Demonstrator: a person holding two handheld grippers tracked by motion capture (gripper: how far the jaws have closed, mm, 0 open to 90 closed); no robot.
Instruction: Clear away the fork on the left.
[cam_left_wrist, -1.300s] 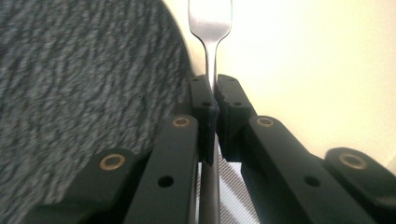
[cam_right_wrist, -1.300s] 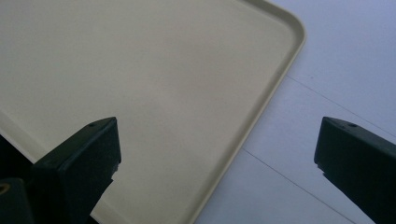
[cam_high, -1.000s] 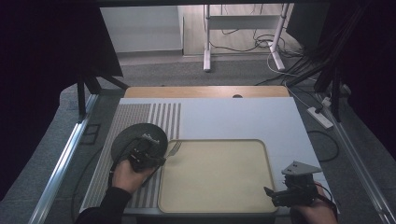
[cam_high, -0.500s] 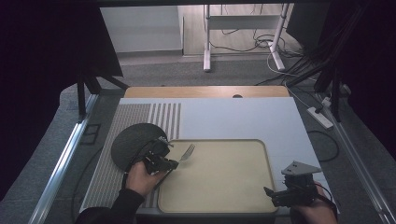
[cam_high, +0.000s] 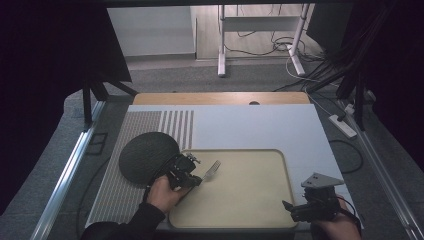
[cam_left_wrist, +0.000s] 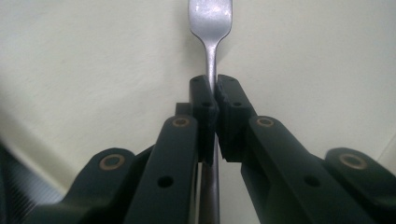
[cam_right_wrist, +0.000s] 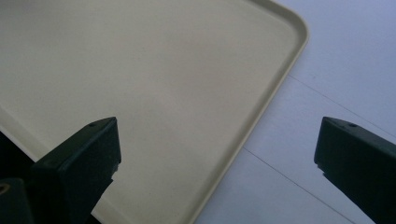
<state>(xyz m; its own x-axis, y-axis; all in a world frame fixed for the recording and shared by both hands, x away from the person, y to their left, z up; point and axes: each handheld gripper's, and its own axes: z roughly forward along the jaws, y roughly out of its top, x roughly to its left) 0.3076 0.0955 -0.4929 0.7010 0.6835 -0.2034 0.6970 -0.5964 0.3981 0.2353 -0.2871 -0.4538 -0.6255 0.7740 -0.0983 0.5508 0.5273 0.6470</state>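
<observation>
The left gripper (cam_high: 192, 176) squeezed the shiny metal fork (cam_high: 210, 170) by its handle. The fork's long side pointed at the far right corner of the flat cream tray (cam_high: 260, 200). The right gripper (cam_high: 290, 207) was wide open, holding nothing.

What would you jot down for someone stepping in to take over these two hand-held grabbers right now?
Left gripper: jaws shut on the fork at its handle, tines pointing away over the beige tray.
Right gripper: jaws wide open, holding nothing, at the tray's near right corner.
Dark round plate: on the mat left of the tray, nothing on it.
Done: fork picked up and carried over the tray.
Left: probably set the fork down on the tray; the plate is untouched.
</observation>
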